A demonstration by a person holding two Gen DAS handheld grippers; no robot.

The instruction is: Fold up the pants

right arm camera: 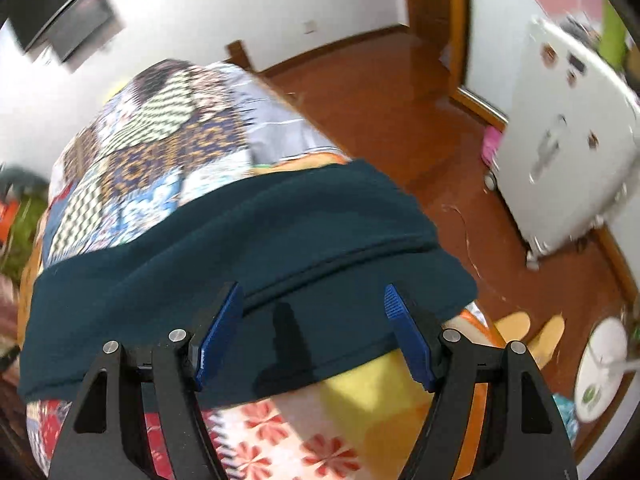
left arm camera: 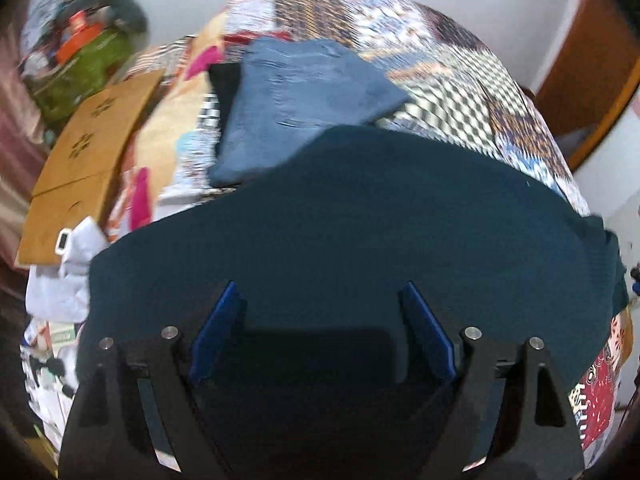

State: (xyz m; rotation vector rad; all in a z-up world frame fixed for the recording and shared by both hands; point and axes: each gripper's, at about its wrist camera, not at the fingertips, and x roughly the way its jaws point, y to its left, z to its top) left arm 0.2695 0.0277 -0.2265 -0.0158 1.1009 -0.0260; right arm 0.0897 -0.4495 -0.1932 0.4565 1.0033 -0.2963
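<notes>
My left gripper (left arm camera: pixel 320 300) and right gripper (right arm camera: pixel 312 300) hung spread, empty, over the pants (left arm camera: pixel 340 220). They looked soft and limp; I judged the lower-frame hem (right arm camera: pixel 352 356) the best hold.

My pants (left arm camera: pixel 360 220) are dark teal, lying on a patchwork bedspread (left arm camera: pixel 460 80) of checks, florals and orange-blue prints. My claws (right arm camera: pixel 312 312) are black with blue pads (right arm camera: pixel 218 332); the floor (right arm camera: pixel 380 100) is reddish-brown.

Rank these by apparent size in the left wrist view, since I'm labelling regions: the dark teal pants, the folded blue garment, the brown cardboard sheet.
1. dark teal pants, clearly largest, though nearest the camera.
2. and 3. folded blue garment and brown cardboard sheet look alike; unranked.
</notes>
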